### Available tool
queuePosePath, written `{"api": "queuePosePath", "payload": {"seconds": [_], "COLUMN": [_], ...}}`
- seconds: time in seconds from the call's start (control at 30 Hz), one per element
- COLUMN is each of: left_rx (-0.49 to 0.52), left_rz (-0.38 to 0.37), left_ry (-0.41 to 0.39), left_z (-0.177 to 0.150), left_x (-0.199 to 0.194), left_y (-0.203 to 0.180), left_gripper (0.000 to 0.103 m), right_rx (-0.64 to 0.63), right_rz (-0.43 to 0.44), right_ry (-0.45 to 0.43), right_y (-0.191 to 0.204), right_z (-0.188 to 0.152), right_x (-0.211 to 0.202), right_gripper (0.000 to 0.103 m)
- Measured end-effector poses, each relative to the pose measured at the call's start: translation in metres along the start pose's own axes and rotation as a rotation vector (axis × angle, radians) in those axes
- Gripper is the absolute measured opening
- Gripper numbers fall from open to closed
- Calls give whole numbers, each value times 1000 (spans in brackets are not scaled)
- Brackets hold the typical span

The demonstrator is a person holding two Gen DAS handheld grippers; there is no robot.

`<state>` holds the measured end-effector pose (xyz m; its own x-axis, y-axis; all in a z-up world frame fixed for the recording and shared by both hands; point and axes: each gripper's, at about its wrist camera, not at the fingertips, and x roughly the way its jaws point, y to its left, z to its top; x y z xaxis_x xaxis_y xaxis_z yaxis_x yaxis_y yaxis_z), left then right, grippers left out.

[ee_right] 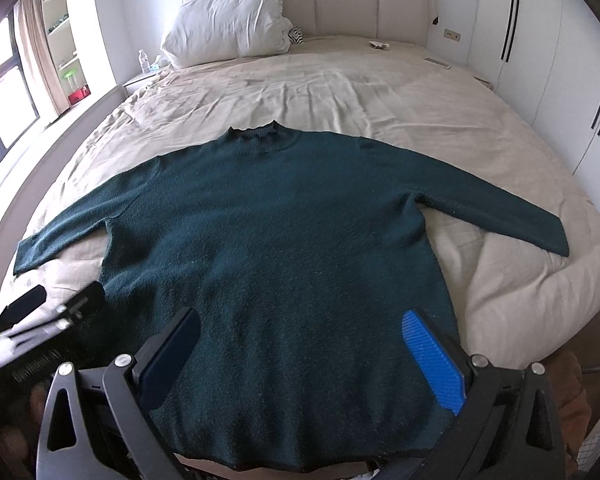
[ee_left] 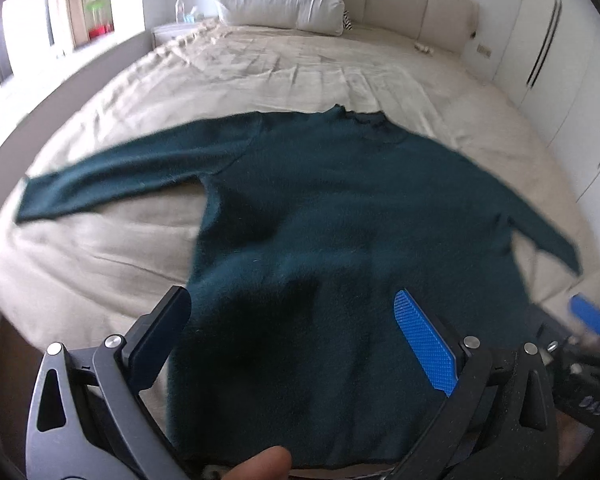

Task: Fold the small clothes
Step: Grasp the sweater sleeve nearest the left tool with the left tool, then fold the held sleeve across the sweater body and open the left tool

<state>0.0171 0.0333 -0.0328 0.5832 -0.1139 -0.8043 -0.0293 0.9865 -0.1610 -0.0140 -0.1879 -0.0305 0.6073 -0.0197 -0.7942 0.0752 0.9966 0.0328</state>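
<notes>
- Sweater (ee_right: 276, 240), dark green, spread flat on beige bedspread (ee_right: 380, 92), both sleeves out to the sides, collar toward headboard (ee_right: 312, 4).
- Left gripper (ee_left: 292, 340): fingers spread wide, released, above the near hem, left of centre; grasping nothing.
- Right gripper (ee_right: 300, 356): likewise released, fingers apart over the lower body of the knit.
- White pillow (ee_right: 228, 20) far back, against headboard.

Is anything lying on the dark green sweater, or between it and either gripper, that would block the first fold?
Nothing visible does. The dark green knitted sweater lies flat and bare on the beige bedsheet, sleeves spread. The left gripper and right gripper hover open over its hem. The white pillow sits far off at the headboard.
</notes>
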Motion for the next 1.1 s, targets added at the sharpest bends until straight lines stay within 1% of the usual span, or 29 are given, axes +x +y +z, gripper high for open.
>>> {"api": "queuePosePath", "payload": {"seconds": [0.03, 0.13, 0.23, 0.27, 0.37, 0.43, 0.53, 0.57, 0.63, 0.73, 0.77, 0.83, 0.93, 1.1], "left_rx": [-25, -112, -243, -303, -433, -565, -850, -930, -1044, -1171, -1235, -1281, -1308, -1371], "left_rz": [-28, -82, -199, -233, -289, -319, -416, -436, -436, -437, -433, -424, -399, -365], "left_ry": [0, -12, -26, -30, -42, -89, -202, -226, -255, -305, -317, -338, -349, -372], "left_z": [3, 17, 32, 36, 45, 47, 36, 32, 26, 19, 15, 9, -2, 0], "left_x": [1, 6, 13, 17, 21, 20, 22, 26, 33, 42, 46, 55, 68, 86], "left_y": [9, 45, 96, 118, 172, 222, 306, 330, 369, 404, 417, 429, 436, 443], "left_gripper": [103, 103, 103, 103, 103, 103, 103, 103, 103, 102, 98, 92, 92, 92], "right_rx": [0, 10, 30, 36, 52, 62, 54, 50, 49, 36, 33, 28, 19, 23], "right_rz": [10, 62, 131, 147, 223, 268, 302, 315, 328, 334, 339, 348, 345, 352], "right_ry": [-1, -4, -31, -39, -59, -67, -65, -60, -53, -26, -15, 3, 14, 33], "right_y": [1, 1, 3, 4, 10, 15, 23, 27, 32, 41, 44, 49, 53, 55], "right_z": [-2, 9, 20, 22, 31, 36, 43, 44, 46, 50, 51, 50, 52, 54], "right_x": [1, 6, 1, 0, -2, -3, 0, 3, 7, 19, 22, 28, 34, 43], "right_gripper": [103, 103, 103, 103, 103, 103, 102, 102, 101, 96, 94, 93, 93, 89]}}
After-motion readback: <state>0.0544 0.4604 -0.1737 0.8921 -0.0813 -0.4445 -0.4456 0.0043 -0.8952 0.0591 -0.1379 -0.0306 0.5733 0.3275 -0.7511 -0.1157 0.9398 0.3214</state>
